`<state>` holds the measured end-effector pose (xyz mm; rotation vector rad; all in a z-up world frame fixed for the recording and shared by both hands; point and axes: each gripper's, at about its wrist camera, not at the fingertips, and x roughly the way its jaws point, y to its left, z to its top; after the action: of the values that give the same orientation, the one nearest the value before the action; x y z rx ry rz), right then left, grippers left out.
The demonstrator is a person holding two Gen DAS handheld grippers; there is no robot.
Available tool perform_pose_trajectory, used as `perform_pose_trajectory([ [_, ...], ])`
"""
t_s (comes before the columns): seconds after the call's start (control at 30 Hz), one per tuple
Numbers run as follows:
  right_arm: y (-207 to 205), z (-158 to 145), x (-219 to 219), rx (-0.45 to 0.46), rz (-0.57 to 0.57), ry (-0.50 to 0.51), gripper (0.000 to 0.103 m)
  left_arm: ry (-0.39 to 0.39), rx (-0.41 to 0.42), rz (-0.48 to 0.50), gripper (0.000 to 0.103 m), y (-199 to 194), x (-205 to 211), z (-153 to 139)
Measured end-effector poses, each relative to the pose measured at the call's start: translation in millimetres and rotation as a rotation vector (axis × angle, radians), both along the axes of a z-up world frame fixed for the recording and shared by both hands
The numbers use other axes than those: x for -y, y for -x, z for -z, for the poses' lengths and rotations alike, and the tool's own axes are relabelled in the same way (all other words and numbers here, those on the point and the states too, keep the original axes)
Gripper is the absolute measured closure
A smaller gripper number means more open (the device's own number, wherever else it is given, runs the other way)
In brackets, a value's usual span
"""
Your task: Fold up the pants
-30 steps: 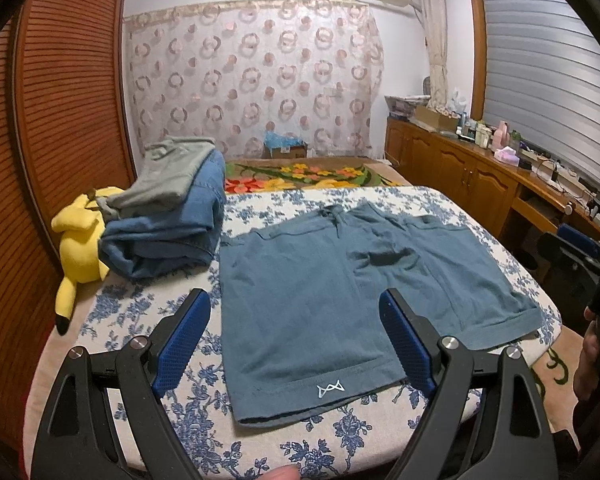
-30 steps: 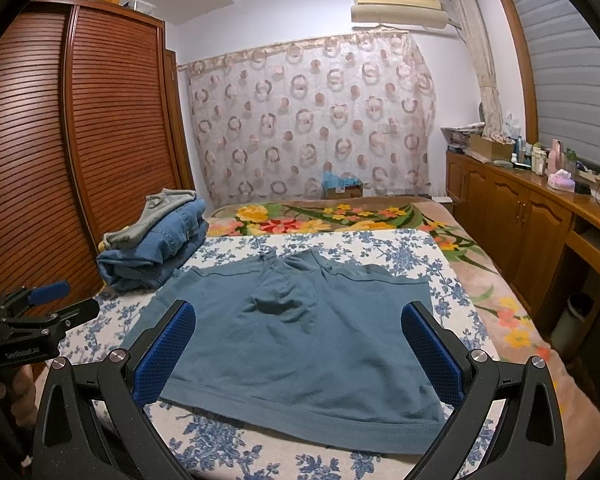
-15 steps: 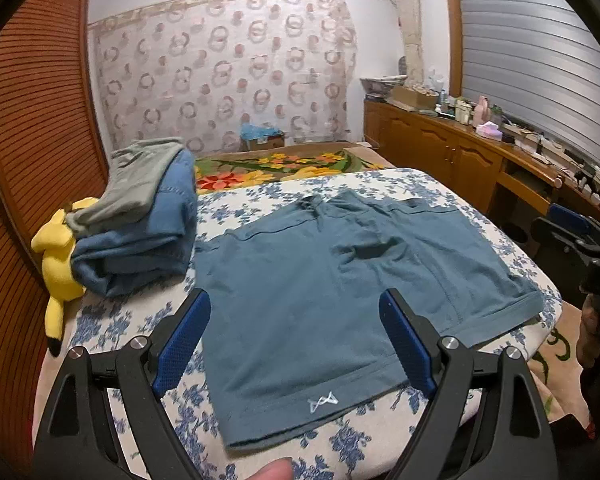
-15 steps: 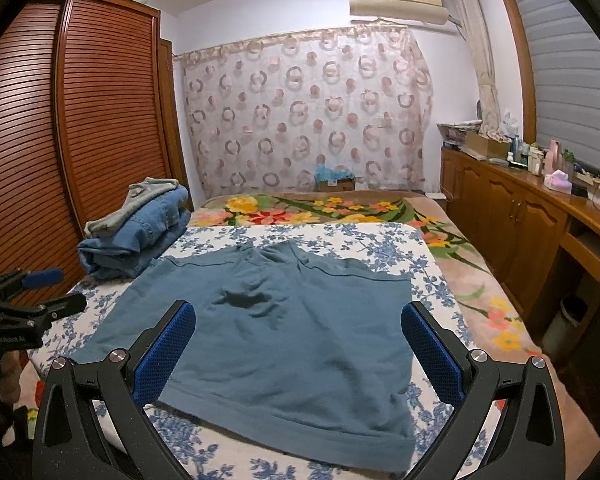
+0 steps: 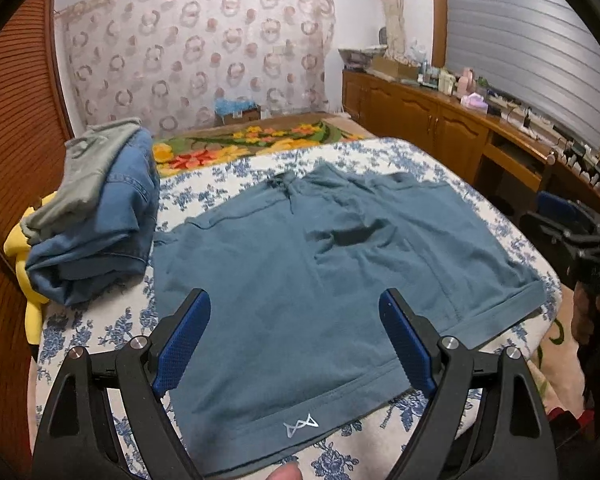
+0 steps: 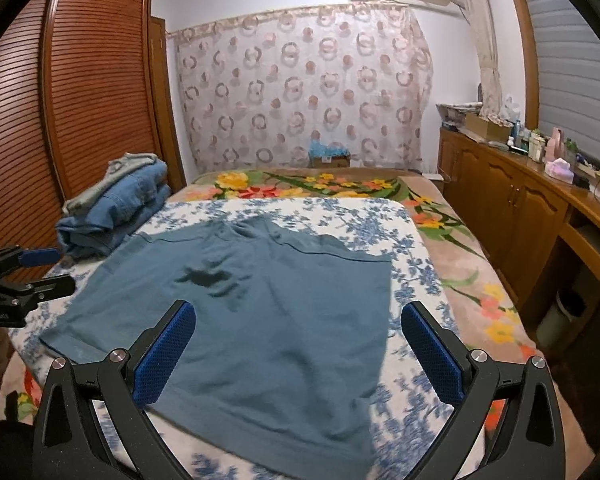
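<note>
Teal-blue shorts [image 5: 312, 276] lie flat on the white, blue-flowered cover [image 5: 228, 184] of the bed, waistband and drawstring at the far side, a small white logo on the near hem. My left gripper [image 5: 296, 312] hovers open above the near leg, nothing between its blue pads. In the right wrist view the same shorts [image 6: 260, 312] spread out below my right gripper [image 6: 298, 320], which also stands open and empty over the near edge. The right gripper [image 5: 564, 220] shows at the right edge of the left wrist view, the left gripper [image 6: 36, 268] at the left edge of the right wrist view.
A stack of folded jeans with a grey garment on top [image 5: 96, 208] sits on the bed left of the shorts, beside a yellow plush toy [image 5: 20, 248]. A floral blanket [image 6: 312, 184] covers the far bed. Wooden cabinets [image 6: 512, 208] run along the right, a slatted wardrobe [image 6: 60, 100] along the left.
Both grippers have moved closer to the shorts and dipped a little, so the cloth fills more of each view. Both stay open and the shorts lie unmoved.
</note>
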<state>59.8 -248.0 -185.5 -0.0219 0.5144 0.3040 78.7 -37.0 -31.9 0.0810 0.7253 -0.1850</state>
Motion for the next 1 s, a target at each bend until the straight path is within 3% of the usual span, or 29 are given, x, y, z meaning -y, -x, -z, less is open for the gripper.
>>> perform_pose_trajectory([
  [0.13,-20,-1,8,-0.028,0.001,0.015,0.0,-0.002,-0.049,0.018,0.016,-9,1,13],
  [0.3,-47,1,9,-0.079,-0.004,0.052,0.009,0.013,-0.085,0.04,0.016,-14,-1,26],
  [0.5,-82,1,13,-0.186,-0.019,0.054,0.033,0.01,-0.11,0.043,0.016,-20,-3,39],
  [0.57,-95,0,17,-0.228,-0.011,0.051,0.045,-0.008,-0.113,0.036,0.016,-22,-3,44],
  [0.73,-112,-4,24,-0.297,0.021,0.041,0.061,0.004,-0.13,0.047,0.016,-24,-5,52],
  [0.83,-117,-11,21,-0.312,0.023,0.054,0.067,0.016,-0.145,0.05,0.016,-26,-5,57],
  [1.0,-111,-23,11,-0.323,-0.013,0.076,0.086,0.011,-0.169,0.039,0.016,-29,-8,65],
])
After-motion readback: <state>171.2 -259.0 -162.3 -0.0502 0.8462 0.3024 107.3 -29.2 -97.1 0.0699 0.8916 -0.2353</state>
